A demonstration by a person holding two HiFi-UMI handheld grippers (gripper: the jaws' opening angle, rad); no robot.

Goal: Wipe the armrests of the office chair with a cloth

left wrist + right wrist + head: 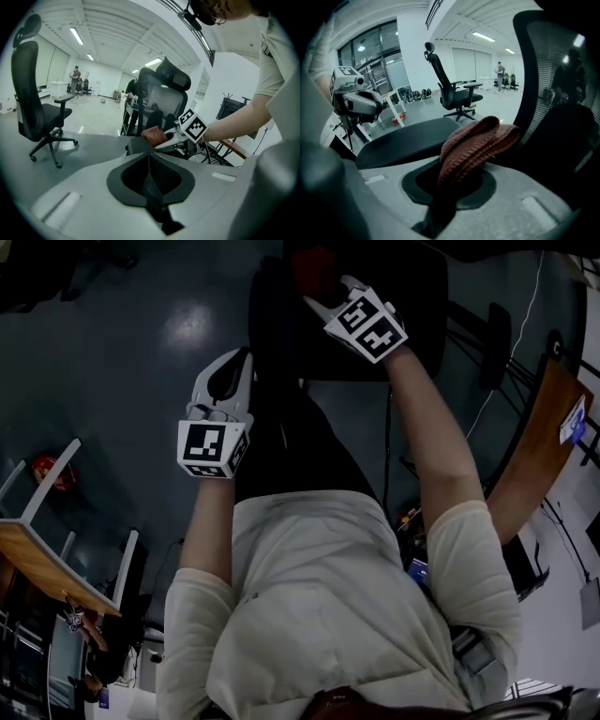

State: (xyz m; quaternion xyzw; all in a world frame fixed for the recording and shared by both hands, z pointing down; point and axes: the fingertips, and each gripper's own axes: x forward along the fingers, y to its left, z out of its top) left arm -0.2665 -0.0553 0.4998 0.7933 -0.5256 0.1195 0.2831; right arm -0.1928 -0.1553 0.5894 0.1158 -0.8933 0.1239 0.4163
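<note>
R gripper (330,304) clamped on reddish-brown knit cloth (476,140), cloth up against dark pad (138,145), prob. armrest of mesh-back office chair (161,98), L gripper (149,168) fully closed, nothing betw. jaws, pointed toward chair

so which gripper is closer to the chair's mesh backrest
Right. The right gripper, holding the cloth, is right beside the backrest; the left gripper hangs back, well short of it.
</note>
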